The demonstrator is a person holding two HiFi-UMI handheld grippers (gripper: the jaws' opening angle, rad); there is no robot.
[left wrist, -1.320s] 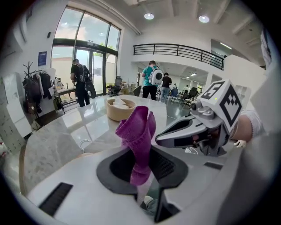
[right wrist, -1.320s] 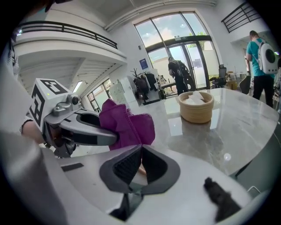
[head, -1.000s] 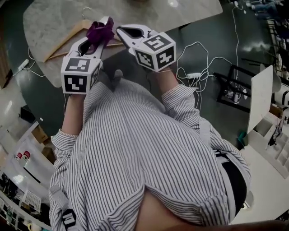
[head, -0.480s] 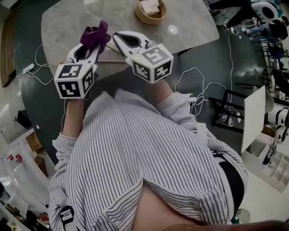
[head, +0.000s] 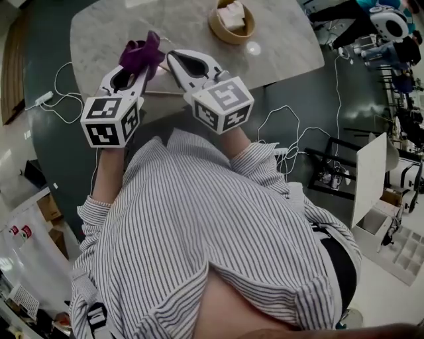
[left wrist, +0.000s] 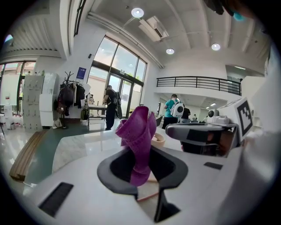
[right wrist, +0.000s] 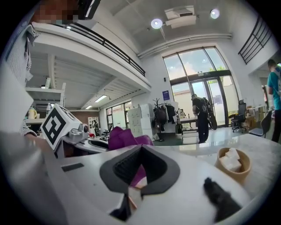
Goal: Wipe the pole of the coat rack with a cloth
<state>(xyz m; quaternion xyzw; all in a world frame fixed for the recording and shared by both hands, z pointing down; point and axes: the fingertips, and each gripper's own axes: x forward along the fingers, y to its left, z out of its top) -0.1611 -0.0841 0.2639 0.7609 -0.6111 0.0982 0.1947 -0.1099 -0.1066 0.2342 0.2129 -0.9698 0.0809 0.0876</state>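
Note:
A purple cloth (head: 140,53) (left wrist: 138,132) is pinched in the tips of my left gripper (head: 147,64) (left wrist: 141,154), bunched upward above the jaws. Close to its right my right gripper (head: 173,58) (right wrist: 140,151) is shut with nothing in it. From the right gripper view the cloth (right wrist: 125,137) shows just behind the jaws. Both grippers hover over the near edge of a marble table (head: 285,46). The coat rack (left wrist: 69,90) (right wrist: 160,110) stands far off by the windows, hung with dark coats that hide most of its pole.
A wooden bowl (head: 232,20) (right wrist: 232,165) with white pieces sits on the table's far side. A wooden hanger (head: 165,93) lies under the grippers. Cables (head: 291,126) trail over the dark floor on both sides. People (left wrist: 109,107) stand near the windows.
The head view has swung further over the table, bringing the bowl into sight. Both grippers stay side by side, the left still holding the cloth.

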